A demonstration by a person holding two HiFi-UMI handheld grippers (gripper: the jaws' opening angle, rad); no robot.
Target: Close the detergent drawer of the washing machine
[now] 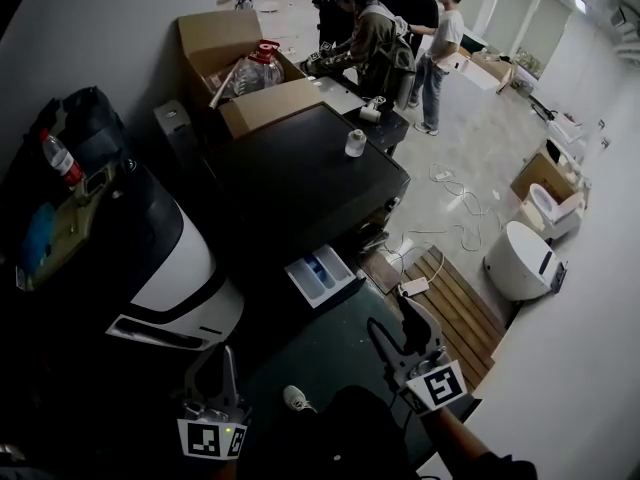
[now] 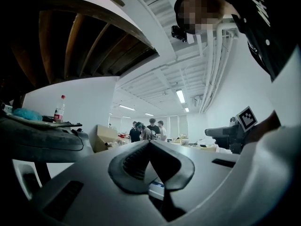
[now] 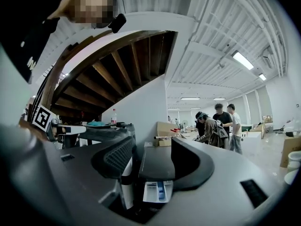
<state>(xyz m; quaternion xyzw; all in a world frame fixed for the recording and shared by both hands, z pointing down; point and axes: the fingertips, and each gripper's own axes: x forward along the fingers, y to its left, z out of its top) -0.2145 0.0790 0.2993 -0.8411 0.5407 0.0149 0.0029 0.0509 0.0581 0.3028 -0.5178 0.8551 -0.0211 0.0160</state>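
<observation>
Detergent drawer [image 1: 322, 278] is hanging open, blue insert [image 1: 318, 271] inside. Right claw [image 3: 151, 161] is gaping empty; left claw [image 2: 149, 143] is sitting closed on nothing, mostly hiding the drawer.

Head view: cardboard box [image 1: 235, 63] at 11 o'clock, bottle [image 1: 60, 158] at 9, people [image 1: 400, 28] at 1, wooden pallet [image 1: 455, 308] at 4.
</observation>
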